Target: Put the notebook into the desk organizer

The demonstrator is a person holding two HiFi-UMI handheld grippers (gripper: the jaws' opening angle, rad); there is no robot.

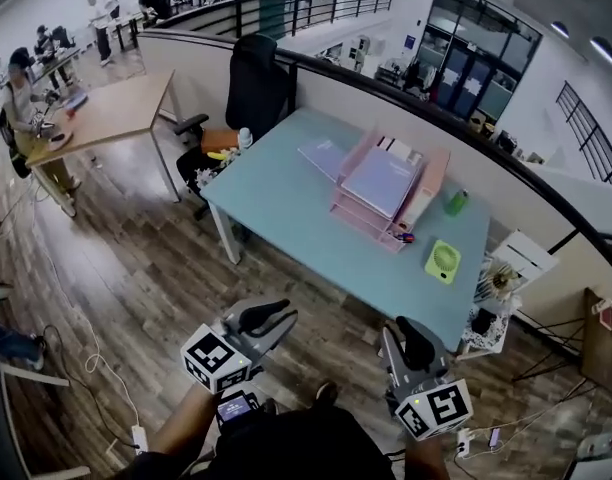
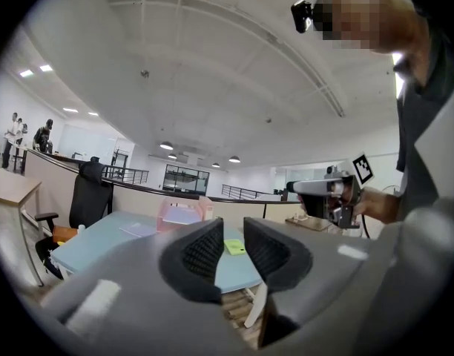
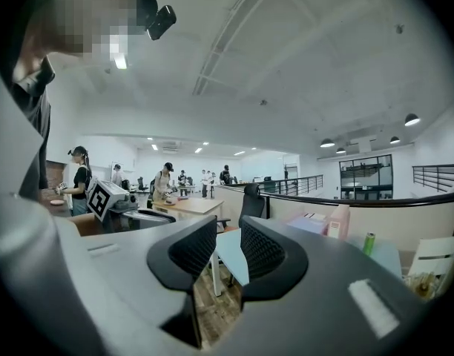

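Note:
A lavender notebook lies flat on the light blue table, just left of the pink desk organizer. A second lavender book rests on the organizer's top tray. Both grippers are held low in front of the table's near edge, well short of the notebook. My left gripper shows a narrow gap with nothing between its jaws. My right gripper is likewise slightly open and empty. The organizer shows far off in the left gripper view.
A green desk fan and a green bottle stand right of the organizer. A black office chair sits at the table's far left end, beside a wooden desk. A low partition wall runs behind the table.

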